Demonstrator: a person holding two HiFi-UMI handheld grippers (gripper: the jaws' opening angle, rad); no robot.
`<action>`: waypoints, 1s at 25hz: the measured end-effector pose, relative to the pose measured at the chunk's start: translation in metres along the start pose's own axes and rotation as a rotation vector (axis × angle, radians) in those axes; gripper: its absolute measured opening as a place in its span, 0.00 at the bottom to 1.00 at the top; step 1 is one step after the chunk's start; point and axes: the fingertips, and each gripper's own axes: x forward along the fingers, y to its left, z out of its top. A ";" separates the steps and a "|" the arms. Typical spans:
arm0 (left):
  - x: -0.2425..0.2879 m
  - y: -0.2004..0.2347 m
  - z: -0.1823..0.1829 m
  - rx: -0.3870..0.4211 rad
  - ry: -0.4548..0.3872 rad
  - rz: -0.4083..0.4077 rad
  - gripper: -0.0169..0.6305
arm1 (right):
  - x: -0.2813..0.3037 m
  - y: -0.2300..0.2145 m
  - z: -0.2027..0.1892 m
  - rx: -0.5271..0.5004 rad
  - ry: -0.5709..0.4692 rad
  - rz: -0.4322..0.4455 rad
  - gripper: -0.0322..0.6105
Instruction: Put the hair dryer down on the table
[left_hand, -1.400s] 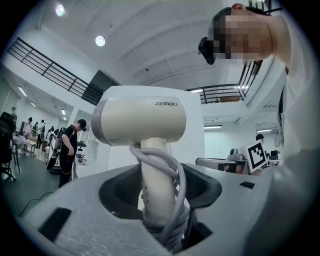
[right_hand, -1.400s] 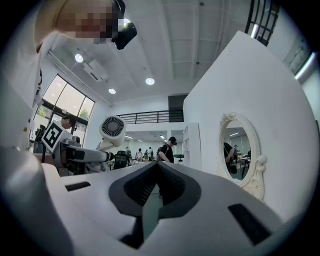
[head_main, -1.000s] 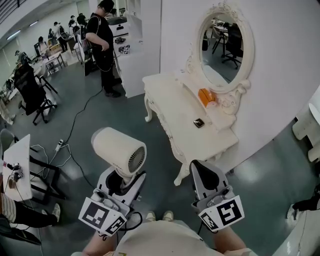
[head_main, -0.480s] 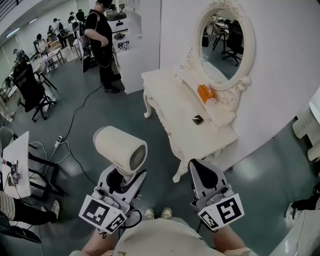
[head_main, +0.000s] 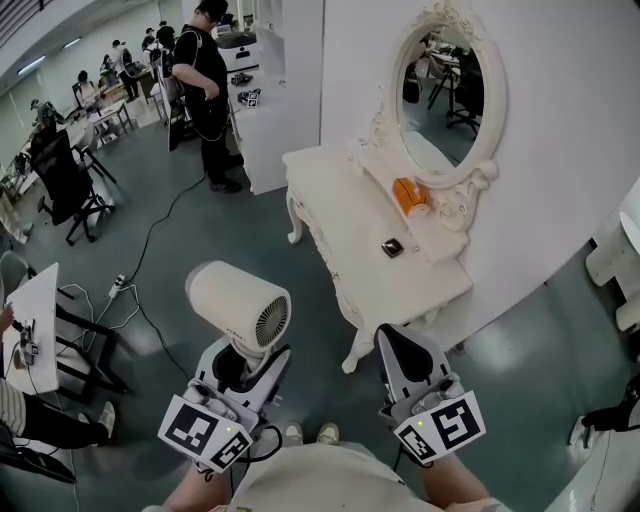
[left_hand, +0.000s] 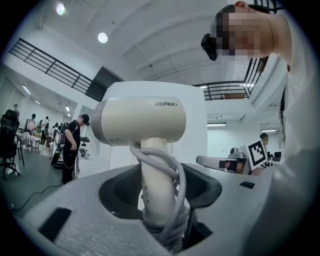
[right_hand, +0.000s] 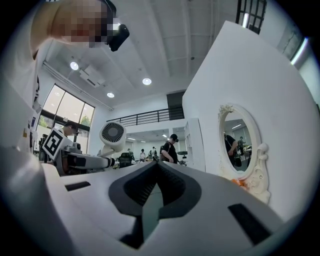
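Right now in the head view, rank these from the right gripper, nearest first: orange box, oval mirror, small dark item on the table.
1. small dark item: on the table, just ahead of the right gripper.
2. orange box: further back on the table, at the mirror's base.
3. oval mirror: upright at the table's back edge, farthest.

Cream plastic hair dryer (head_main: 238, 302) with grey cord is recorded. Ornate table (head_main: 335, 215) is noted white. Black-and-white square markers are borne by the grey left gripper (head_main: 240, 360) and right gripper (head_main: 400, 340).
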 end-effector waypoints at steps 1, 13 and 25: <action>0.000 -0.002 0.001 0.000 -0.004 0.002 0.38 | -0.002 -0.001 0.001 -0.001 -0.005 0.005 0.08; 0.002 -0.033 -0.004 0.052 -0.009 0.029 0.38 | -0.027 -0.014 -0.008 -0.001 0.003 0.042 0.08; 0.025 -0.031 -0.011 0.042 -0.026 0.013 0.38 | -0.019 -0.035 -0.022 0.019 0.008 0.049 0.08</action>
